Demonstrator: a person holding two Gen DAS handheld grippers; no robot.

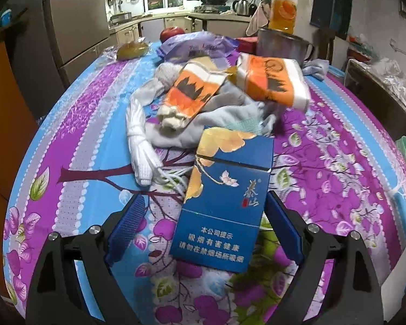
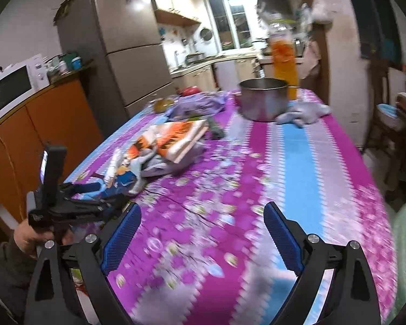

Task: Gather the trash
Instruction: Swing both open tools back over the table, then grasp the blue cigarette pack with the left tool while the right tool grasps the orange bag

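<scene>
Ok, L wrist cam, bottom of frame: left gripper (image 1: pixel 203 224) jaws spread, blue pads either side of a blue cigarette pack (image 1: pixel 224 203). Pack sits between them, lower centre, tilted; right pad looks to be touching its edge, left pad clearly apart from it. Can't tell if pack rests on the floral tablecloth (image 1: pixel 338 162) or is off it. Just behind pack, mid-frame: white string bundle (image 1: pixel 139 149), grey cloth (image 1: pixel 224 113), two orange/white wrappers (image 1: pixel 273 81) on top of the pile. Further back, upper centre: purple bag (image 1: pixel 197 46), metal mug (image 1: pixel 281 44), orange juice bottle (image 1: pixel 283 8) behind mug, red apple (image 1: pixel 171 32) upper centre-left.

R wrist cam, blurred: right gripper (image 2: pixel 203 233) jaws wide apart, nothing between the pads, only tablecloth under them. Lower left: person's hand (image 2: pixel 29 234) on the left gripper rig, blue pack at its tip. Mid-frame left: same wrapper pile. Upper centre: mug, bottle behind it. Far left: microwave (image 2: pixel 13 86) on orange cabinet.
</scene>
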